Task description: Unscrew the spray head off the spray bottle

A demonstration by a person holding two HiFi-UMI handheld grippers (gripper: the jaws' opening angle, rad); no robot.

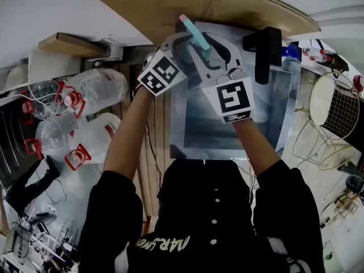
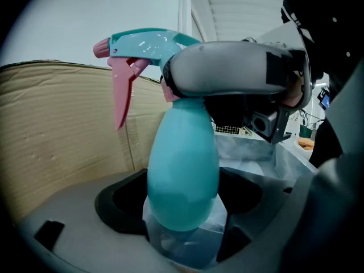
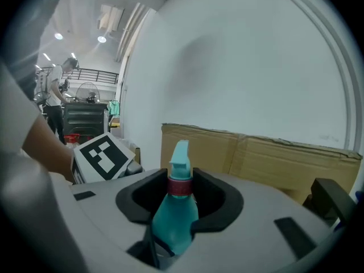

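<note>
I have the teal plastic spray bottle [image 2: 183,158] held up between both tools, over the far end of the steel counter [image 1: 273,124], close to the brown cardboard sheet [image 2: 57,124]. My left gripper [image 2: 182,201] has its jaws clamped on the rounded lower body. My right gripper [image 3: 181,195] comes in from the right, and its jaws are drawn in narrow around the pink screw collar [image 3: 180,187], just below the teal spray head [image 2: 148,44].

I think the main risk is in the left hold. The body is smooth, egg-shaped and tapers toward the base, so once I start twisting the collar the bottle could spin inside those jaws instead of the thread breaking loose. It could also slide downward and out of them. If I squeeze harder to stop that, the soft wall may buckle.

On the right, the collar is a thin band. If my jaws sit slightly high or low, they would catch the neck or the head housing and slip round without turning anything.

The pink trigger [image 2: 121,95] hangs out to the left toward the cardboard. As the head swings round it could knock the cardboard or my other tool. I cannot tell whether there is liquid inside, so a tilt as the head comes free could mean a spill onto the counter.
</note>
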